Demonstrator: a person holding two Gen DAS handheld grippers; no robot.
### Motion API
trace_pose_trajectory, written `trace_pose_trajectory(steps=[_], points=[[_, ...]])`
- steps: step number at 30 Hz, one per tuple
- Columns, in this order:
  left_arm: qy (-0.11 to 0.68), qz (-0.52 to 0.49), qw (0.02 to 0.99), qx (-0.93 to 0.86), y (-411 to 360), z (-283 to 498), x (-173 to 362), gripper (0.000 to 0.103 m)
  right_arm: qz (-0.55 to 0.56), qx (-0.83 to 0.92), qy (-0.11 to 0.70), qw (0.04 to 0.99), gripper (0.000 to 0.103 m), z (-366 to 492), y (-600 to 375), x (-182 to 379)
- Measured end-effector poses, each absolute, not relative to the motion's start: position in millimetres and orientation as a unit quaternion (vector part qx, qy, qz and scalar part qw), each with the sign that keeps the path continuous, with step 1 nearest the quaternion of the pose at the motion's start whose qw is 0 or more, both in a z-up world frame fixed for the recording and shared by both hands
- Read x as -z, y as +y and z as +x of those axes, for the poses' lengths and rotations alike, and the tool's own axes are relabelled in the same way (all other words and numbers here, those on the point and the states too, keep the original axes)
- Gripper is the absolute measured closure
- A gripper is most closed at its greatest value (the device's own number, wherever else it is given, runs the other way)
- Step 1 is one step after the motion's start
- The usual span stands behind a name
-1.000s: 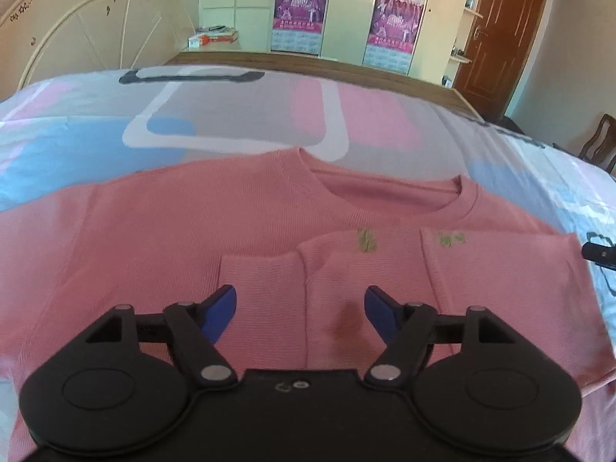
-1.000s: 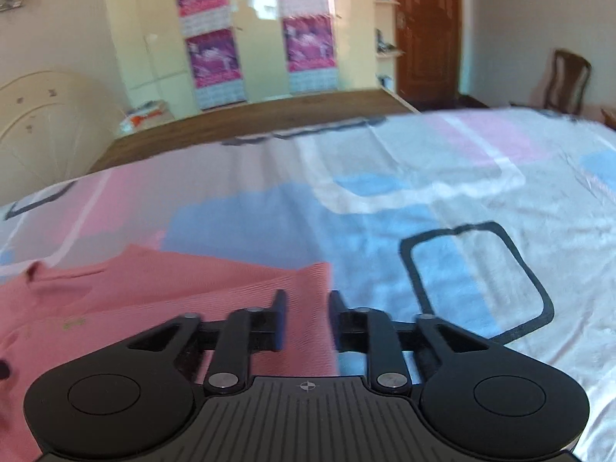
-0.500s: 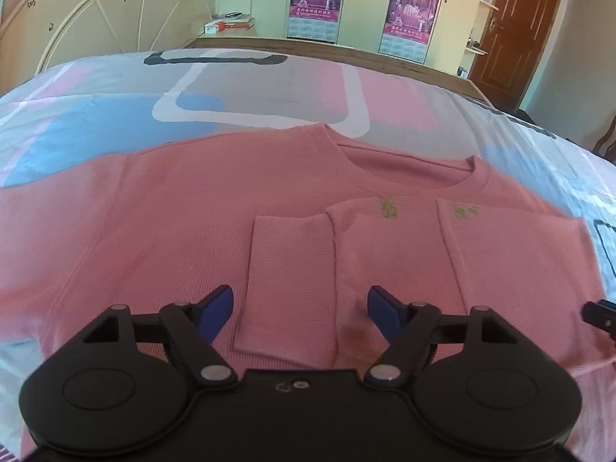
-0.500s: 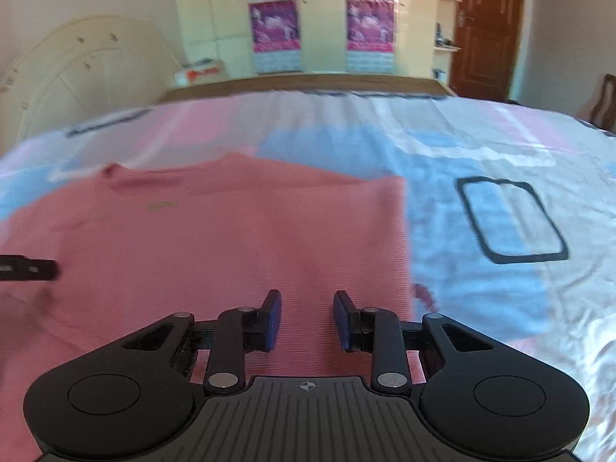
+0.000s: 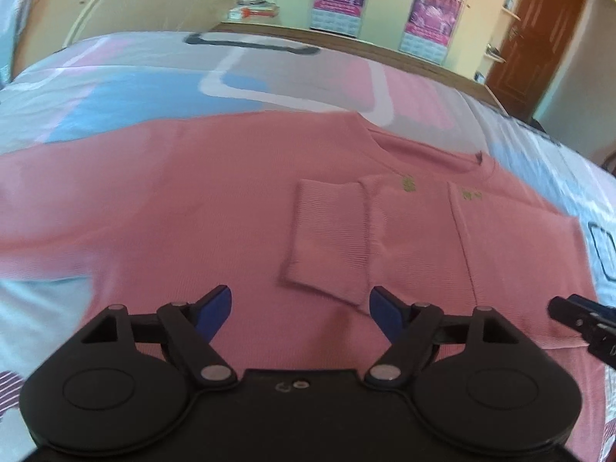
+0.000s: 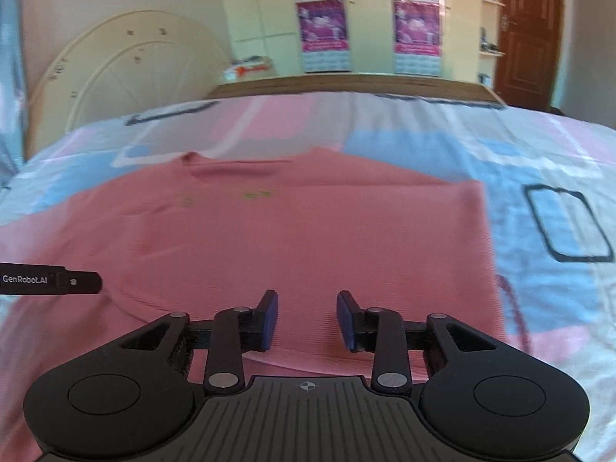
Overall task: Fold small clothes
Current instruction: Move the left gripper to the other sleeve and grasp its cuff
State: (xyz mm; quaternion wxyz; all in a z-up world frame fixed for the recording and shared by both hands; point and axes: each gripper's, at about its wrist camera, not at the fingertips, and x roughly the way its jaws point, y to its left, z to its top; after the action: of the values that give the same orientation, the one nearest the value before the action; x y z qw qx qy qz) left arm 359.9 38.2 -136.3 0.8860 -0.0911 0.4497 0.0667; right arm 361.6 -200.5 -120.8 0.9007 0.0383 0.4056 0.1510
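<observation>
A pink sweater point(image 5: 192, 208) lies flat on the bed, neckline at the far side. One sleeve is folded across its chest, with the ribbed cuff point(image 5: 327, 231) just beyond my left gripper point(image 5: 300, 304). That gripper hovers over the lower body of the sweater, jaws wide open and nothing between them. In the right wrist view the sweater point(image 6: 288, 238) fills the middle. My right gripper point(image 6: 307, 315) hangs over its near hem with the jaws opening and nothing between them. Each gripper's tip shows at the edge of the other's view: the right gripper point(image 5: 577, 319), the left gripper point(image 6: 50, 279).
The bedsheet point(image 6: 539, 177) has pastel pink, blue and white blocks with dark outlines. A wooden bed edge point(image 6: 346, 81) runs along the far side. Behind it stand a cream headboard point(image 6: 127, 73), cupboards with purple posters point(image 6: 323, 27) and a brown door point(image 6: 527, 30).
The left view has slid leftward, so the folded sleeve now sits right of centre. The right gripper has swung from the sheet beside the sweater to over it, and its jaws have widened.
</observation>
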Motion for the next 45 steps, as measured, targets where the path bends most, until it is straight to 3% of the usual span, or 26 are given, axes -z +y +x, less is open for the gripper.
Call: trace_pose_trajectory(steps=[3,35,42,44,45], points=[[0.435,-0.096,0.892,-0.079,56,345,124,0.023,0.036,-0.180,0.394,0.900,0.058,357,-177,113],[0.376,-0.253,0.836,-0.308,395,258,137,0.022,0.003,-0.272,0.401,0.875,0.058,362,79,111],[0.342,-0.309,0.833,-0.307,439,263,151,0.041,-0.006,-0.270,0.409,0.872,0.058,371,100,121],[0.335,-0.310,0.837,-0.302,442,267,153,0.042,-0.010,-0.267,0.412,0.871,0.058,373,102,124],[0.331,-0.309,0.840,-0.300,443,270,154,0.048,-0.011,-0.265,0.413,0.871,0.058,374,102,125]])
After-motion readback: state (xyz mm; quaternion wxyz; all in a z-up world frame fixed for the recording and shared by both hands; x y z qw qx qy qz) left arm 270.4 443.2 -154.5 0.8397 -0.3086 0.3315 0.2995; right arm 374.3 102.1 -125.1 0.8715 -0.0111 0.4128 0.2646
